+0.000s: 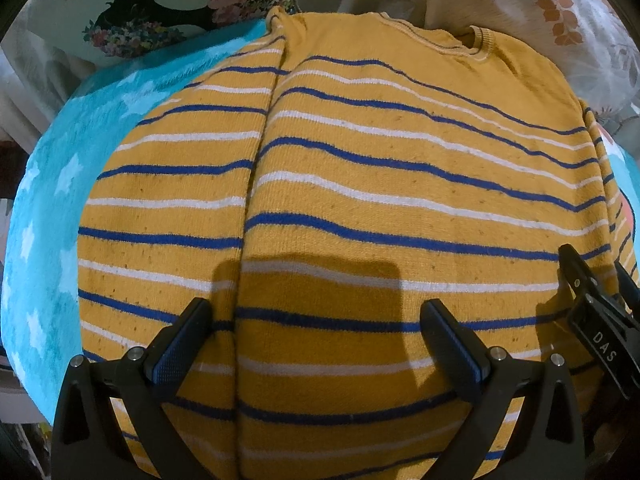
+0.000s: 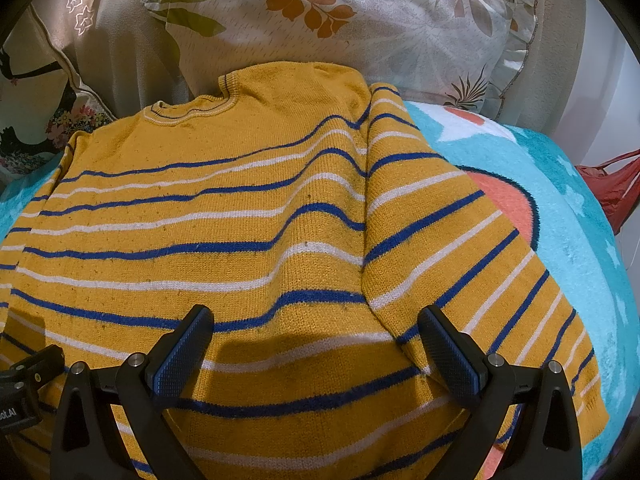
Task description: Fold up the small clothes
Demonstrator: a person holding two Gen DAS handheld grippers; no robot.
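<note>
A small mustard-yellow knit sweater (image 1: 360,184) with blue and white stripes lies flat on a turquoise blanket, neck at the far end. It also shows in the right wrist view (image 2: 224,216). Its left sleeve (image 1: 176,208) lies alongside the body, and its right sleeve (image 2: 460,248) lies spread out to the right. My left gripper (image 1: 316,344) is open and empty just above the sweater's lower part. My right gripper (image 2: 316,348) is open and empty above the lower body, beside the right sleeve. The right gripper also shows at the left wrist view's right edge (image 1: 596,312).
The turquoise blanket (image 1: 56,208) with white stars covers the bed; it has an orange patch (image 2: 508,204) on the right. Floral pillows (image 2: 360,20) lie beyond the sweater's neck. A dark-patterned pillow (image 1: 152,4) sits far left. A red bag (image 2: 616,188) hangs off the right side.
</note>
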